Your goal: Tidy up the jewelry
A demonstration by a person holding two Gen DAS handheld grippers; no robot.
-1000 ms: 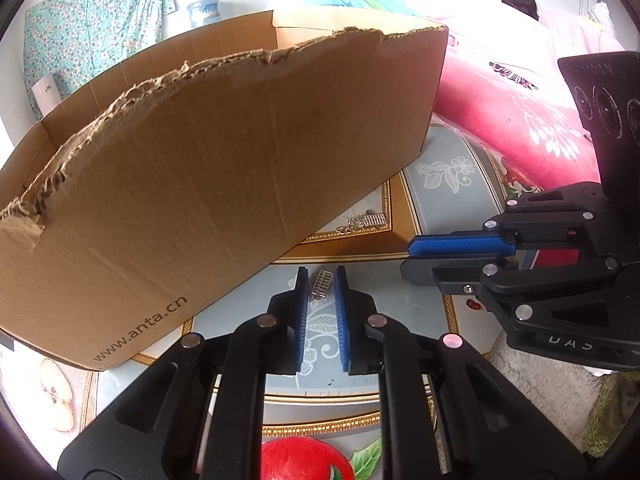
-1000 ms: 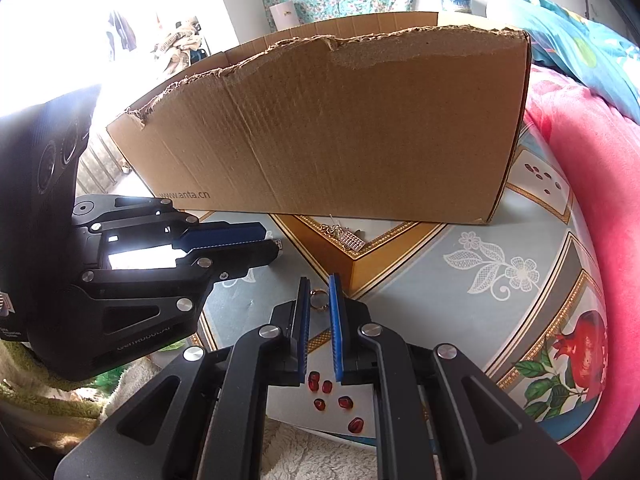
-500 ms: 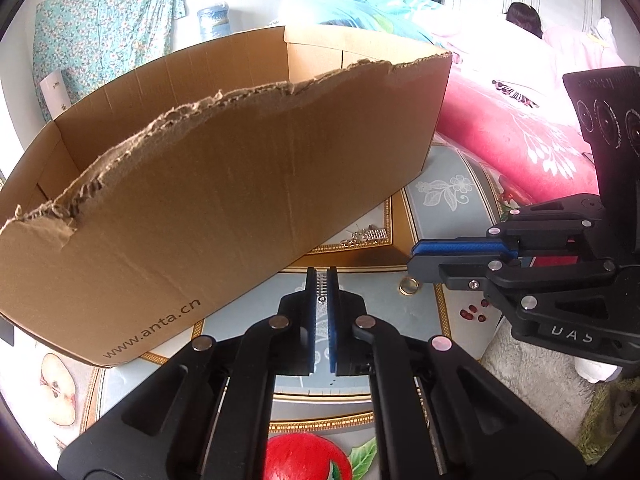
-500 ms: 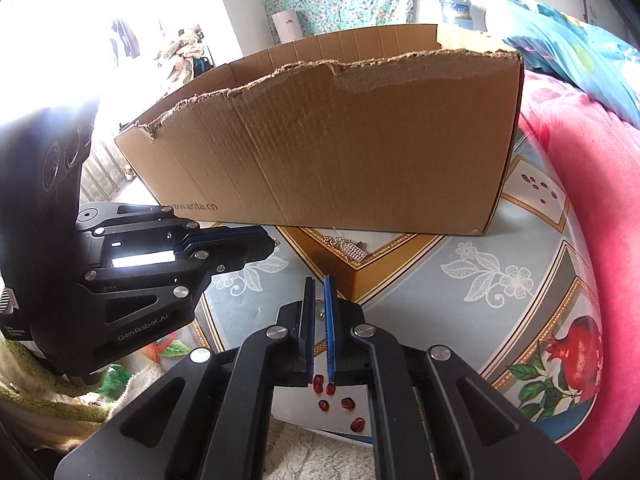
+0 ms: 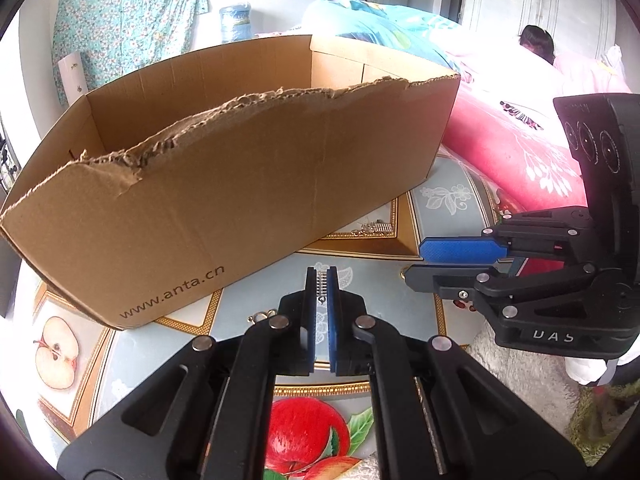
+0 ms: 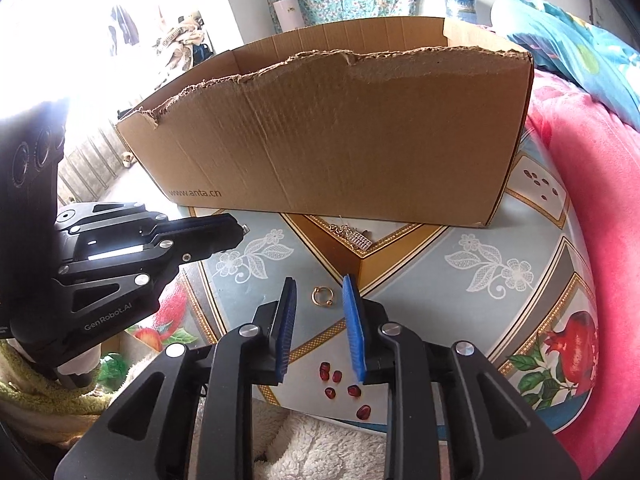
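My left gripper point(image 5: 321, 276) is shut on a small silver beaded earring point(image 5: 321, 286) and holds it above the table, in front of the open cardboard box point(image 5: 240, 184). My right gripper point(image 6: 320, 292) is open and empty, with a gold hoop ring point(image 6: 322, 296) lying on the tablecloth between its fingertips. Another silver earring point(image 6: 356, 238) lies at the foot of the box point(image 6: 340, 132); it also shows in the left wrist view point(image 5: 374, 228). A small silver piece point(image 5: 262, 315) lies left of my left fingers. The right gripper shows at right in the left wrist view point(image 5: 452, 260).
The round table point(image 6: 500, 280) has a fruit-and-flower patterned cloth. A pink quilt point(image 6: 592, 200) presses against its right side. A white fleecy cloth point(image 6: 312, 440) hangs at the near edge. A person lies on the bed point(image 5: 536, 40) behind.
My left gripper has risen with the silver earring shut between its pads. My right gripper has opened and let go of the gold hoop ring, which now lies on the cloth.
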